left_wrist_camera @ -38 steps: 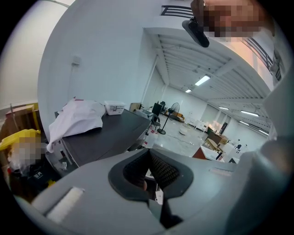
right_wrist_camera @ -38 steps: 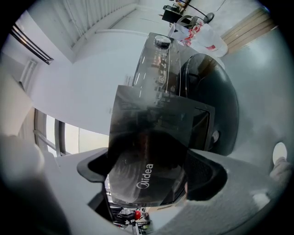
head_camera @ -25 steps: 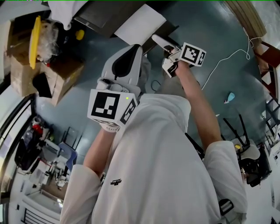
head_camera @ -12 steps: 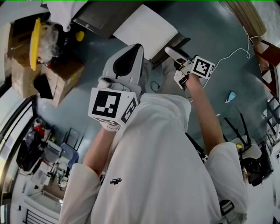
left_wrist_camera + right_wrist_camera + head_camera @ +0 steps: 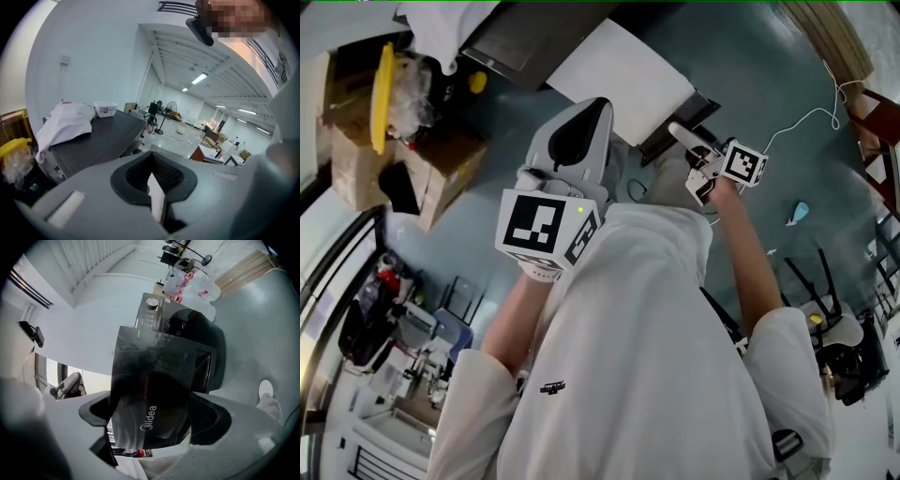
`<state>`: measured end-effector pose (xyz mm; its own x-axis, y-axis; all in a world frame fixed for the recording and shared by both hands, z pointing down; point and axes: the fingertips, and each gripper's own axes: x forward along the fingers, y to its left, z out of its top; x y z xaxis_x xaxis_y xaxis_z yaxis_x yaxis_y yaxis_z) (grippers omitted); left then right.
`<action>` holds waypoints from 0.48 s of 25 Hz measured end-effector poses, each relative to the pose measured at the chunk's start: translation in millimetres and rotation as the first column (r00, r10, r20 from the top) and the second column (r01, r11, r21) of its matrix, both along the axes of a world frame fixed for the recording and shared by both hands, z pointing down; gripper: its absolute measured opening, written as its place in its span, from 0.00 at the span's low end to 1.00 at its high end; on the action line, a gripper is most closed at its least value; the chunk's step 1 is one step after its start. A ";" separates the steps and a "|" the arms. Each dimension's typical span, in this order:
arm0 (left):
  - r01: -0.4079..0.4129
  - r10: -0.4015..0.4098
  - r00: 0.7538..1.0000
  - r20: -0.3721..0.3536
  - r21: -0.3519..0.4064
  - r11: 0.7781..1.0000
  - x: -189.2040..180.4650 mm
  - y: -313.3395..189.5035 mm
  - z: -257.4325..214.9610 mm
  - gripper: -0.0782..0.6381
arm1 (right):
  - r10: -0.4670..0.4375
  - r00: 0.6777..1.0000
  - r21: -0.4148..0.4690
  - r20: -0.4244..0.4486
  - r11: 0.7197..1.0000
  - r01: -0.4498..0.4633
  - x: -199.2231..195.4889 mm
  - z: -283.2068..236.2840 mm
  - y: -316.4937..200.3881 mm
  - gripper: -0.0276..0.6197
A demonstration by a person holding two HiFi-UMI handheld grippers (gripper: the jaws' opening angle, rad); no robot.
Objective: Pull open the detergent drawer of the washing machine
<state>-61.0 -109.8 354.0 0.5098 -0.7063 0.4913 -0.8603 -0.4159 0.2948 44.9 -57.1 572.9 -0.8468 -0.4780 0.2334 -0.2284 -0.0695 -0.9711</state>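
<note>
The washing machine [image 5: 197, 329] shows in the right gripper view with its round dark door and a knob [image 5: 151, 303]. Its glossy dark drawer front [image 5: 154, 376], printed "Midea", fills the space between the jaws of my right gripper [image 5: 152, 416], which is shut on it. In the head view the right gripper [image 5: 692, 141] holds that dark front [image 5: 673, 127], and a long white drawer body [image 5: 619, 70] stands out from the machine's dark top [image 5: 516, 37]. My left gripper [image 5: 586, 112] hangs in front of the white shirt, apart from the drawer. Its jaws [image 5: 157, 197] are shut and hold nothing.
Cardboard boxes [image 5: 422, 159] with a yellow lid [image 5: 382, 94] stand left of the machine. A white cloth [image 5: 65, 124] and a plastic tub [image 5: 105, 108] lie on the dark top. A white cable [image 5: 797, 117] and a small blue object [image 5: 797, 211] lie on the floor at right.
The right gripper has moved right and slightly down in the head view, taking the dark drawer front with it. More of the white drawer body shows. The left gripper has kept still.
</note>
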 end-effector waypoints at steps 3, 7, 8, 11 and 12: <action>0.004 -0.004 1.000 -0.003 0.002 1.000 -1.2 1.1 0.6 0.13 | 0.014 0.999 -0.004 -0.034 1.000 -0.014 5.6 10.2 2.1 0.75; 0.002 -0.002 1.000 -0.007 0.003 1.000 1.6 3.8 0.8 0.13 | 0.078 0.997 -0.019 -0.026 0.997 -0.079 9.4 13.1 2.0 0.71; -0.001 0.001 1.000 -0.008 0.004 1.000 3.2 4.2 0.6 0.13 | 0.076 0.996 -0.012 -0.041 0.997 -0.077 10.6 14.1 2.0 0.71; -0.012 0.012 1.000 -0.013 0.011 1.000 7.9 4.4 -2.1 0.13 | 0.054 0.993 0.009 -0.104 0.999 -0.053 12.7 17.1 3.2 0.72; -0.015 0.015 1.000 -0.014 0.013 1.000 8.6 3.9 -2.9 0.13 | 0.047 0.991 0.016 -0.126 0.999 -0.046 13.1 17.2 3.6 0.73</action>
